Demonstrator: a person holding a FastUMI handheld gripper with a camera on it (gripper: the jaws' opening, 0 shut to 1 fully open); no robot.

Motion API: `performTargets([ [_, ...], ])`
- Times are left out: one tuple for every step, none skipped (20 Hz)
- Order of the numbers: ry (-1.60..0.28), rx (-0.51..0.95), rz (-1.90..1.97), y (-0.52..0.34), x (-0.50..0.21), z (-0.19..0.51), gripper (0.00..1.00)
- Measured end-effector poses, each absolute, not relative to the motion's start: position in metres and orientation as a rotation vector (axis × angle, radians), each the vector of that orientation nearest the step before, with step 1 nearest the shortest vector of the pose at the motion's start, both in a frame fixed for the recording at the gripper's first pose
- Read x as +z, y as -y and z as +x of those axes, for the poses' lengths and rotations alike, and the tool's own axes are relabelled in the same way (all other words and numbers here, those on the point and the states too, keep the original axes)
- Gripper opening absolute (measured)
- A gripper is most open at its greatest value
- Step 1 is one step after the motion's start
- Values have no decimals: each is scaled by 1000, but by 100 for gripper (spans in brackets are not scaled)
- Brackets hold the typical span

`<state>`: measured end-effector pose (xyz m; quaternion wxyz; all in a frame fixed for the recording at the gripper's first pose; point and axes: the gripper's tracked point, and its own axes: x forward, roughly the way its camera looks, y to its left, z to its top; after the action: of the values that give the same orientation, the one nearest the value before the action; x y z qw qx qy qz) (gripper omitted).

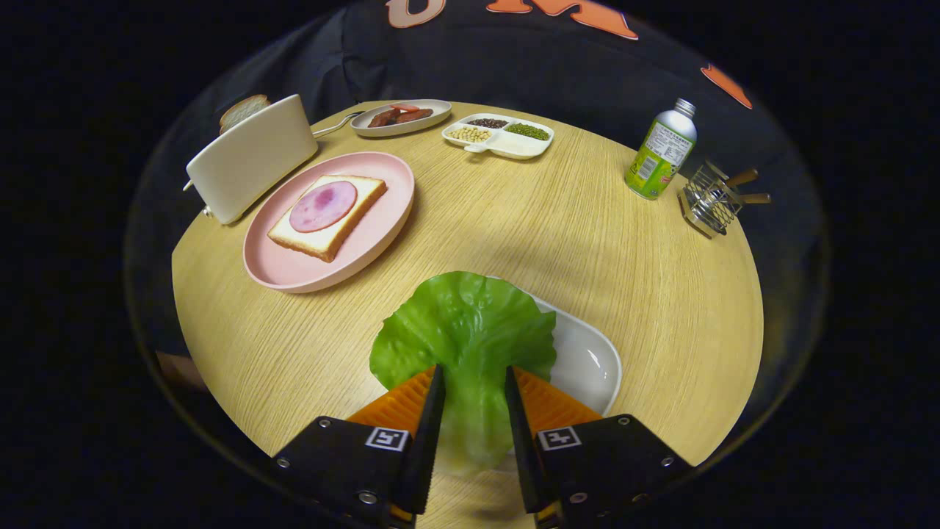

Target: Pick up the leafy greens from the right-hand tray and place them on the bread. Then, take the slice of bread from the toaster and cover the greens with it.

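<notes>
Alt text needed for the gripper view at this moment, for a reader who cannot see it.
The tool has a green lettuce leaf between its two fingers, at a white tray on a round wooden table. Beyond, a pink plate holds bread topped with ham, beside a white toaster with a slice in it.

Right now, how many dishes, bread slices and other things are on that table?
Dishes: 4, pink plate, white tray, oval plate, divided dish
Bread slices: 2
Toaster: 1
Lettuce leaf, between the gripper fingers: 1
Bottle: 1
Wire rack: 1
Total: 10
</notes>
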<state>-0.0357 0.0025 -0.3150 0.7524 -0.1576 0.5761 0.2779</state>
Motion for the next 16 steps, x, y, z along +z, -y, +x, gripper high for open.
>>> performTargets([
  [-1250, 603, -352, -5, -315, -35, 35],
  [-1242, 596, -359, -7, -315, -35, 26],
  [-1238, 589, -365, -8, -315, -35, 15],
  [-1236, 574, -366, -9, -315, -35, 12],
  [-1222, 548, -373, -7, -314, -32, 8],
  [-1209, 520, -376, -5, -314, -28, 6],
  [-1199, 501, -363, -7, -312, -26, 5],
  [-1182, 485, -347, -10, -308, -23, 4],
  [-1168, 473, -334, -12, -302, -21, 3],
  [-1157, 465, -314, -16, -297, -18, 3],
  [-1149, 467, -297, -20, -292, -18, 3],
  [-1134, 468, -290, -24, -285, -15, 3],
  [-1117, 470, -288, -27, -279, -12, 2],
  [-1098, 471, -280, -32, -271, -9, 2],
  [-1084, 480, -268, -39, -264, -7, 2],
  [-1067, 490, -254, -47, -256, -5, 2],
])
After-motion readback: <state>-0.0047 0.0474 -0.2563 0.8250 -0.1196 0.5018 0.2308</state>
